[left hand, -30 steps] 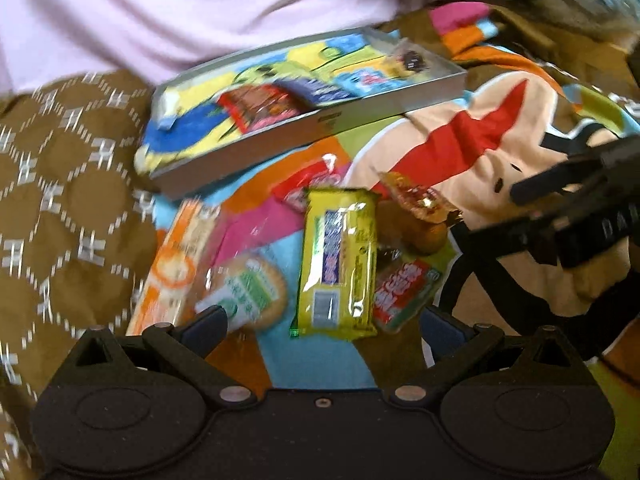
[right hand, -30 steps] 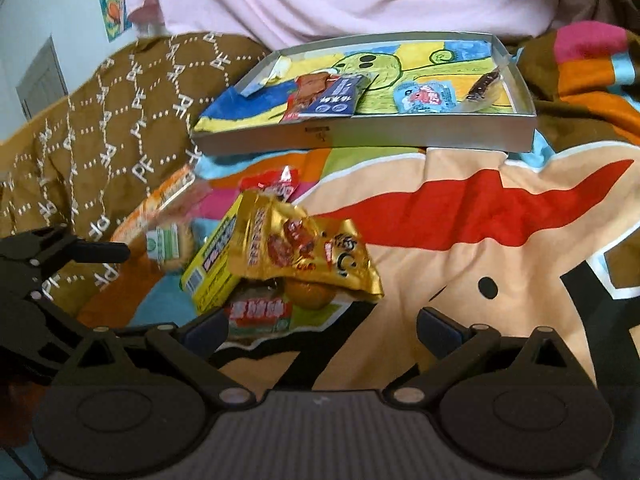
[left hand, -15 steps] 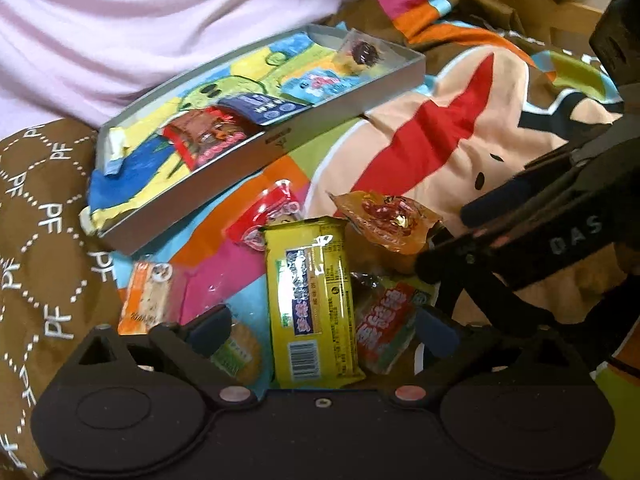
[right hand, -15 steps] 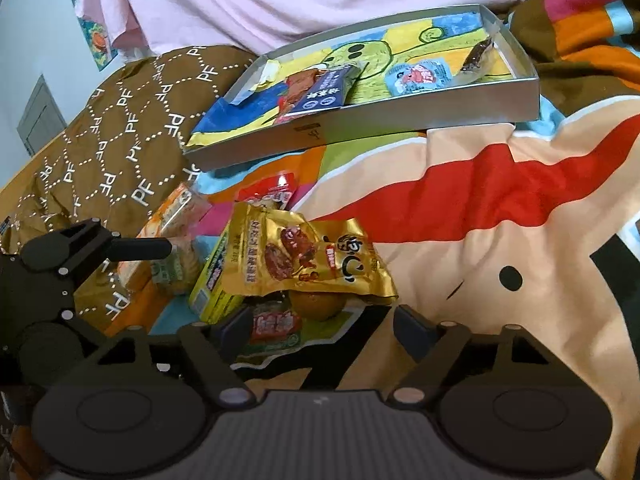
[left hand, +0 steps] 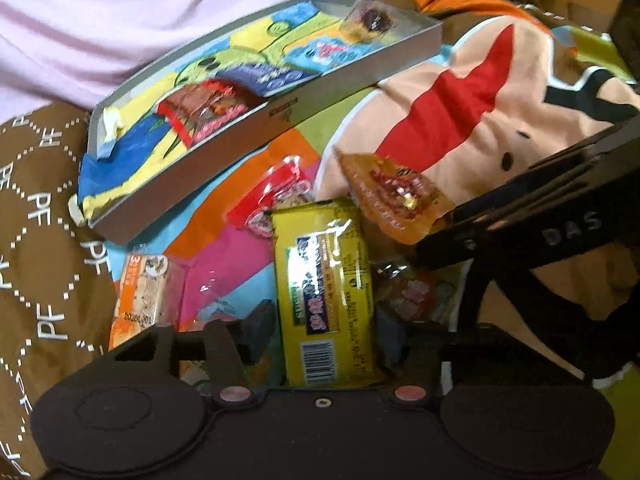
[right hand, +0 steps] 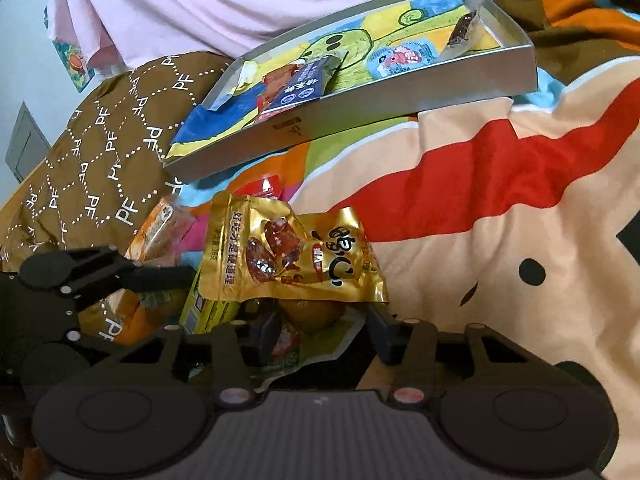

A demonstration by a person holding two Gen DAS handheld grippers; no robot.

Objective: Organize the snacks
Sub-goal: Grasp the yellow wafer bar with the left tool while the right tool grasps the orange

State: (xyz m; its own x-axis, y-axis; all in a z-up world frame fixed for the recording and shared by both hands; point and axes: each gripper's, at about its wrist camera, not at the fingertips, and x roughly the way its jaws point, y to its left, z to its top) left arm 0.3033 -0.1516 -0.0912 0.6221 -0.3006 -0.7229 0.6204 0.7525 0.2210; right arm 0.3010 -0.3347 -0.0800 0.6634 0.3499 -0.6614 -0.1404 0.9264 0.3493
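The yellow pack [left hand: 326, 300] lies on the bed with its long axis toward 12 o'clock, between the left gripper's [left hand: 324, 330] closing fingers, not clearly pinched, while the right gripper [right hand: 320, 326] closes around the green packet [right hand: 308, 348] under the gold bag [right hand: 296, 256].

The yellow pack [left hand: 326, 300] hid most of the round snack [right hand: 312, 314] and the red packet [left hand: 412, 292]; whether either tongs' pads pressed anything was unclear.
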